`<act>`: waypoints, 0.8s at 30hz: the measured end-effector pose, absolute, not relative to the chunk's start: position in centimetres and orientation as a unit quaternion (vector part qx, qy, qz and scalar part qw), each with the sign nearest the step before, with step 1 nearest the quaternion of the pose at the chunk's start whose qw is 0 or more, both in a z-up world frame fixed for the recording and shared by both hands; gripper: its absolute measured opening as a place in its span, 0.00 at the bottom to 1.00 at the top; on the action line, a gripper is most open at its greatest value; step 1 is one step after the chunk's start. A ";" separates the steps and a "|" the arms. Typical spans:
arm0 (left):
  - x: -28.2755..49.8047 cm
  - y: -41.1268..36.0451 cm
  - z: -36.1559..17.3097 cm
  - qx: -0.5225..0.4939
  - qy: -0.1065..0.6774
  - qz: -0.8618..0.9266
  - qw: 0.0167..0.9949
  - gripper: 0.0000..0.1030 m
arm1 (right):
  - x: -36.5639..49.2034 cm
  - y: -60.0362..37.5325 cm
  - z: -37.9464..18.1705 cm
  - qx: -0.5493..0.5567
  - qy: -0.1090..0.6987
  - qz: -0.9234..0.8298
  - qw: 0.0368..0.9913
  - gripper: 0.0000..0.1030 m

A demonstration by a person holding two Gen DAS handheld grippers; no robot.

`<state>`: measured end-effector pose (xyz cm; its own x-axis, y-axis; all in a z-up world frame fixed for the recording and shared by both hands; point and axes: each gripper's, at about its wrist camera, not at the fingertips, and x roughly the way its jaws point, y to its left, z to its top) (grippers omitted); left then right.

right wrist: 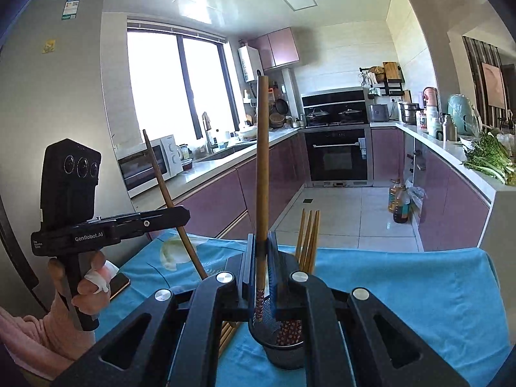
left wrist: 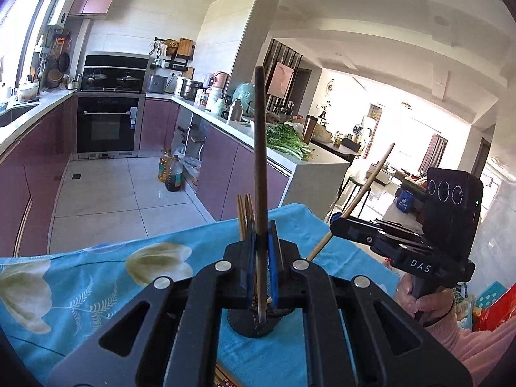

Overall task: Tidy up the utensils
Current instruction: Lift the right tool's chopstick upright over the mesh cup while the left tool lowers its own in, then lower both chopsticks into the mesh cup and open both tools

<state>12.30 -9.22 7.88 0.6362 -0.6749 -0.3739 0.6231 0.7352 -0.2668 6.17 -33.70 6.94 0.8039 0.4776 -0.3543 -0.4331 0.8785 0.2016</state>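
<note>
Both tongs (left wrist: 260, 232) (right wrist: 262, 242) w/ chopsticks (left wrist: 259, 148) (right wrist: 262, 161) over blue cloth (left wrist: 96, 277), kitchen.

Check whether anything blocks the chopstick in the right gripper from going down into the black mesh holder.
Nothing visible. The chopstick, upright in the right gripper, has its patterned end at the open mouth of the mesh holder; the chopsticks inside lean at its far rim.
</note>
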 end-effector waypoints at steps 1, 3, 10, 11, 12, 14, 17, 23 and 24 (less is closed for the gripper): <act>12.4 -9.5 8.1 -0.055 0.227 -0.362 0.903 0.07 | 6.3 -33.7 6.8 0.055 0.203 0.238 0.948 0.06; 12.6 -10.1 8.4 -0.052 0.224 -0.366 0.902 0.07 | 6.6 -33.8 6.6 0.052 0.209 0.233 0.949 0.06; 13.6 -12.9 7.3 -0.019 0.246 -0.358 0.900 0.07 | 8.3 -34.0 5.1 0.035 0.242 0.215 0.946 0.06; 13.7 -13.3 6.8 -0.010 0.253 -0.359 0.898 0.07 | 8.6 -33.9 4.7 0.032 0.250 0.213 0.944 0.06; 13.9 -13.7 6.3 0.000 0.262 -0.359 0.896 0.07 | 8.8 -33.9 4.4 0.030 0.257 0.211 0.943 0.06; 14.1 -14.5 5.3 0.020 0.285 -0.356 0.890 0.07 | 9.2 -33.8 3.8 0.025 0.273 0.209 0.939 0.06; 14.8 -15.5 3.8 0.041 0.311 -0.351 0.882 0.07 | 9.8 -33.8 2.8 0.021 0.297 0.209 0.932 0.06; 16.9 -15.9 1.1 0.052 0.352 -0.350 0.866 0.07 | 11.0 -33.4 1.4 0.020 0.329 0.204 0.922 0.06; 17.3 -16.0 0.8 0.053 0.356 -0.348 0.866 0.07 | 11.3 -33.4 1.2 0.022 0.333 0.203 0.921 0.06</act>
<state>17.31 -16.05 0.84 0.5043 -0.5657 -0.6525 0.6404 0.7518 -0.1569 11.28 -33.41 1.21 0.6965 0.3881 -0.6035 -0.3590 0.9167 0.1752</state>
